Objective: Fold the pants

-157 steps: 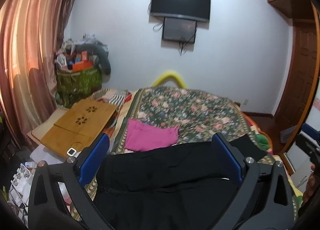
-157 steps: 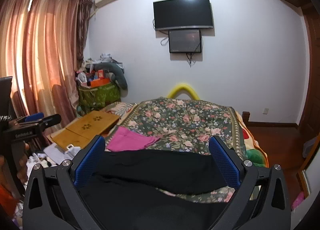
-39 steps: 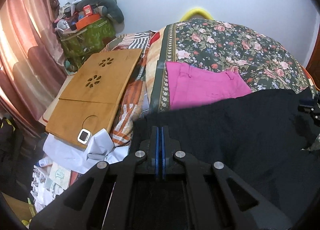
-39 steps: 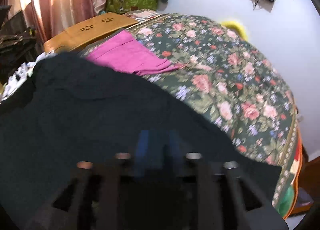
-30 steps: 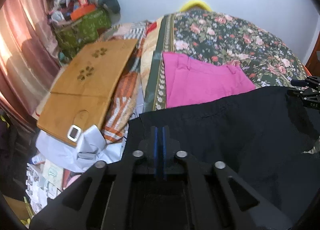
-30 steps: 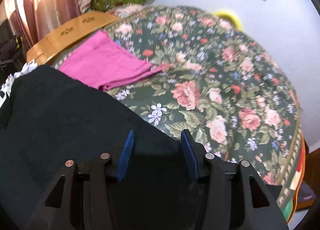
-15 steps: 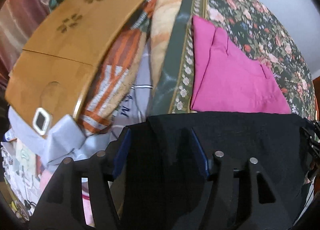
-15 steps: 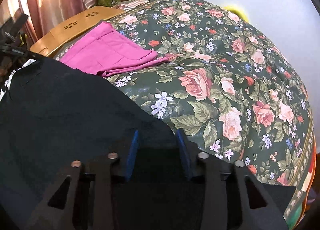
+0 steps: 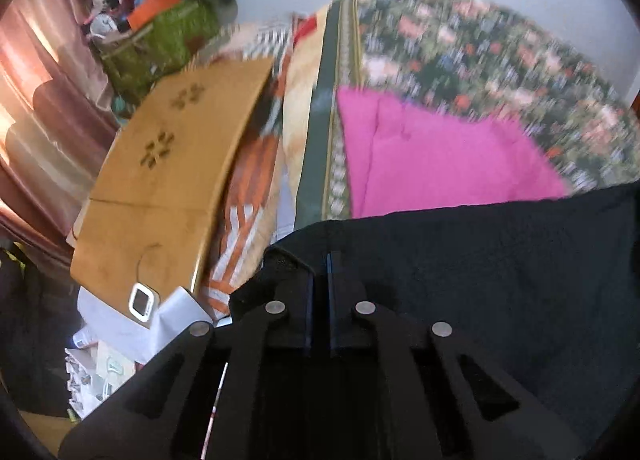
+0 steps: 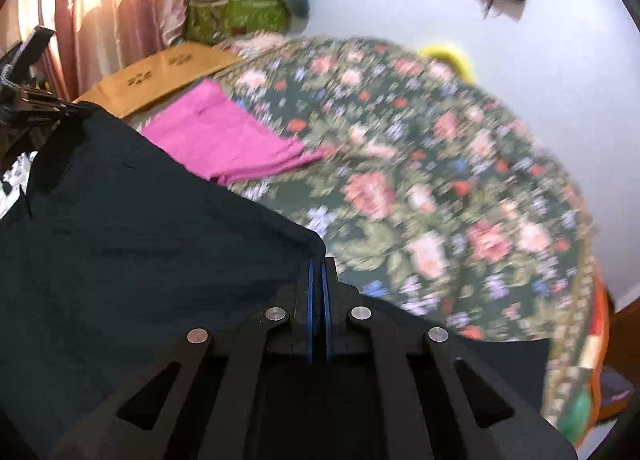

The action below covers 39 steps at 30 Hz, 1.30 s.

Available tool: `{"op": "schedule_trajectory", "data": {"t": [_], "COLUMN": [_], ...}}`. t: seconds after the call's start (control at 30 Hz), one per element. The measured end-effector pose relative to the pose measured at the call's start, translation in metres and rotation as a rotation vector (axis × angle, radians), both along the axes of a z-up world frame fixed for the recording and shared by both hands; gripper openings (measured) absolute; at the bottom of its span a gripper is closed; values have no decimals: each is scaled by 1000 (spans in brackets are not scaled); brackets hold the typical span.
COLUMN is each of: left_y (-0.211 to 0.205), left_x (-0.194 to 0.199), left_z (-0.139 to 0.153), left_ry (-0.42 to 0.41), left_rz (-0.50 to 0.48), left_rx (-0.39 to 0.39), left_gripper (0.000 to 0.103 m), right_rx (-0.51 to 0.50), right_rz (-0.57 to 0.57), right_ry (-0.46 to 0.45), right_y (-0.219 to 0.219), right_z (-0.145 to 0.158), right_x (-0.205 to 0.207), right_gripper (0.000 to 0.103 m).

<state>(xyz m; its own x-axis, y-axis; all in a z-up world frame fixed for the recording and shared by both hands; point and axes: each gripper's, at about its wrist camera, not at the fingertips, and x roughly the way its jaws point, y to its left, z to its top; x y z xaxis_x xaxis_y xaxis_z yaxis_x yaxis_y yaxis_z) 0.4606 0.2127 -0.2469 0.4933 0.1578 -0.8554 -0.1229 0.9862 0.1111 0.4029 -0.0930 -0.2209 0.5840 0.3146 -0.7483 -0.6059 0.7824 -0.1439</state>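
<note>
We see black pants (image 9: 500, 280) lying at the near end of the bed (image 10: 420, 200), on its flowery cover. Their long side runs across the bed, from our left claw (image 9: 319, 260) over to our right claw (image 10: 319, 264). Both claws are pressed together, and each one pinches a corner of the pants' far edge. In the right view we can also see the left claw far off at the other corner, dark and small.

A folded pink cloth (image 9: 440, 164) lies just past the pants, on the left part of the bed. Beside the bed is a wooden board (image 9: 160, 164) with flower-shaped holes.

Some things are hard to see. The bed cover is blurry in both views. The near part of the pants is hidden under the claws' black arms and cut off at the bottom. We cannot tell which end is the waist and which end is the legs, because the cloth is so dark.
</note>
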Motion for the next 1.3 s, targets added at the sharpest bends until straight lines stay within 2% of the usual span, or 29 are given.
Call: {"op": "schedule_trajectory", "data": {"t": [0.13,0.23,0.5,0.7,0.93,1.07,1.3], "left_y": [0,1,-9,0,26,40,64], "left_x": [-16,-35,-113,-165,-214,-240,-276], "left_z": [48,72,89,84,73,53,6], "left_ry": [-94,-132,-177,-187,-178,-155,-70], "left_rz": [2,-9,-68,-51,-14,7,77], "left_rx": [-17,-55,-61,-80,-141,-153,-232], "left_gripper": [4,4,4,4,4,4,3], "right_rx": [-19,17,55,128,212,243,270], "right_rz": [-39,-57,-49,-86,-79,-81,-118], "right_ry": [-106,-122,-120,-97,-75,-32,68], "right_y": [-6,-16,-19,-25,-21,-17,-16], "right_z": [41,64,90,89,81,71,37], "right_x": [-20,-40,-117,-163,-232,-259,-284], "right_gripper": [3,3,3,3,3,4,4]}}
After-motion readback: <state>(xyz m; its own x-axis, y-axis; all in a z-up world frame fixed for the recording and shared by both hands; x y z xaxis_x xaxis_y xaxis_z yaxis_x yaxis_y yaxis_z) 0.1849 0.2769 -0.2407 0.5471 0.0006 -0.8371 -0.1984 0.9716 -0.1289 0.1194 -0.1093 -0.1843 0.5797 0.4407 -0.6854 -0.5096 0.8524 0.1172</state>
